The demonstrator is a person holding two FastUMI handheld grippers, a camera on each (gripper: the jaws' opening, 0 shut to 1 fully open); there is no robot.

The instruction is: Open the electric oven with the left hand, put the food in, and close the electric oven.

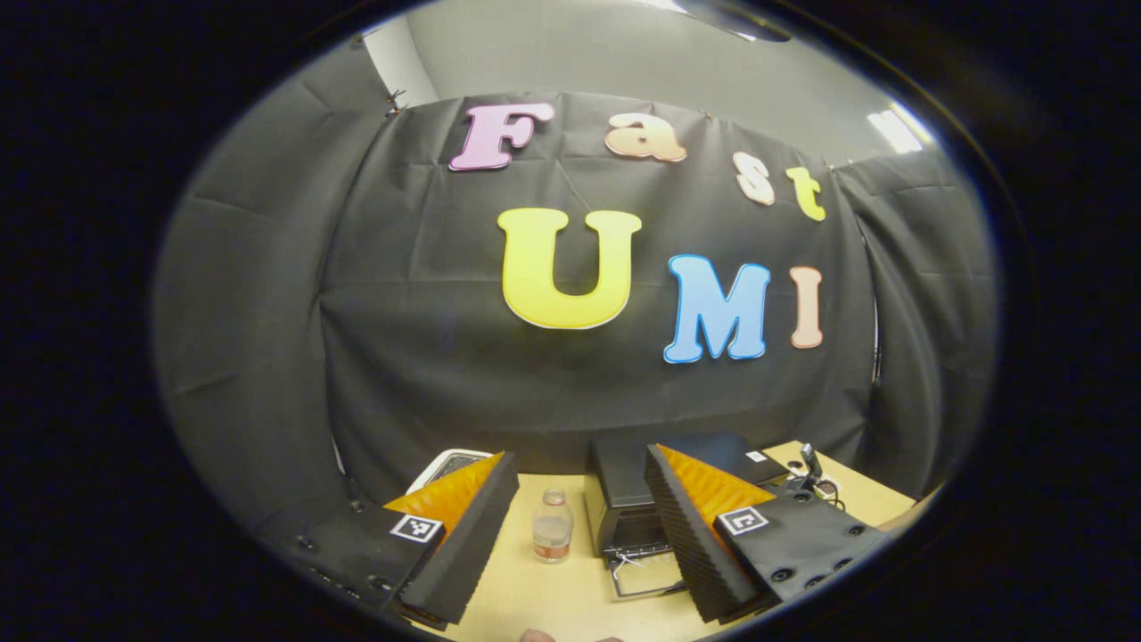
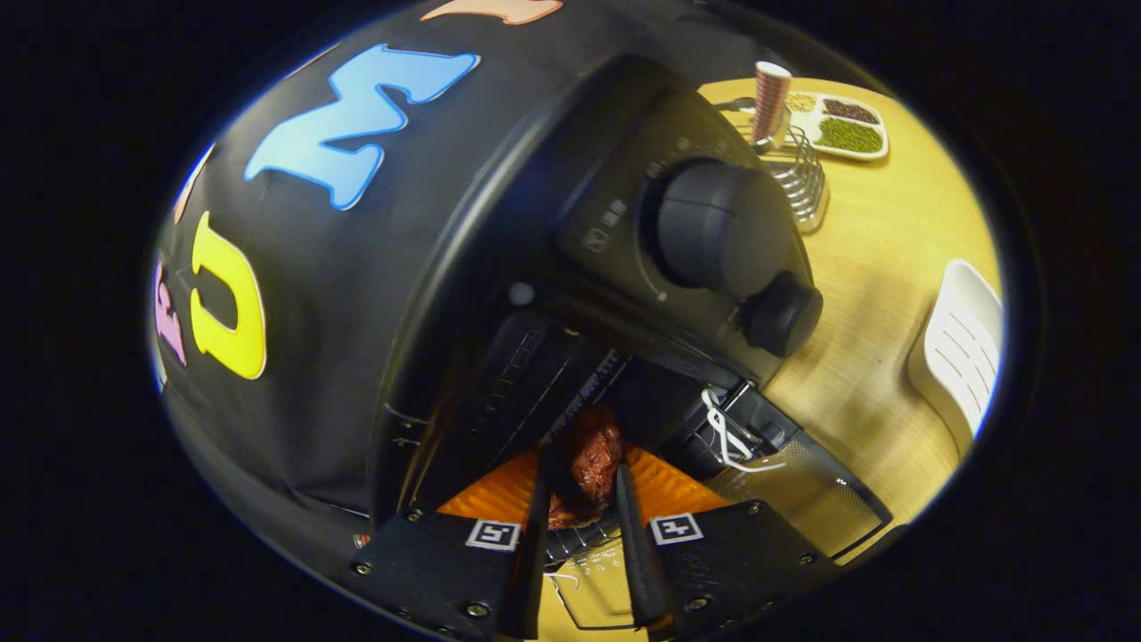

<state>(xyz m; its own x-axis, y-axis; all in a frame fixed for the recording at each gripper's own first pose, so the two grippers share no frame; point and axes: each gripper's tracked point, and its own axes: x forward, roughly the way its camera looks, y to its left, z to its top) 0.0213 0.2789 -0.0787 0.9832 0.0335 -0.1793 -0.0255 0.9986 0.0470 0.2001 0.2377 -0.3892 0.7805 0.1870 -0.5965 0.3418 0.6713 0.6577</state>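
Two grippers work at a light wooden table [image 1: 570, 597] in a booth hung with black cloth; in the left gripper view, the left gripper [image 1: 579, 535] hangs above the table with its two fingers spread wide apart and nothing between them; beyond it on the table stands a small clear plastic bottle [image 1: 553, 528], upright, just to the left of the black electric oven [image 1: 642, 499]; the oven's door [image 1: 644, 575] lies folded down toward the camera, and a white tie is looped at its handle; a white object [image 1: 446, 465] sits farther left, partly hidden behind one finger; in the right gripper view, the right gripper [image 2: 579, 499] is close against the oven's open front, its fingers drawn together and clamped on a dark reddish-brown piece of food [image 2: 590, 464], which sits at the mouth of the oven cavity, above the lowered door; beside the opening the oven's control panel carries a large round knob [image 2: 713, 223] and a smaller knob [image 2: 784, 314]; farther back on the table stand a striped cup [image 2: 770, 98], a wire rack [image 2: 798, 183] and a white tray [image 2: 842, 125] holding green and dark contents; a white slatted object [image 2: 958, 352] lies near the table's edge.
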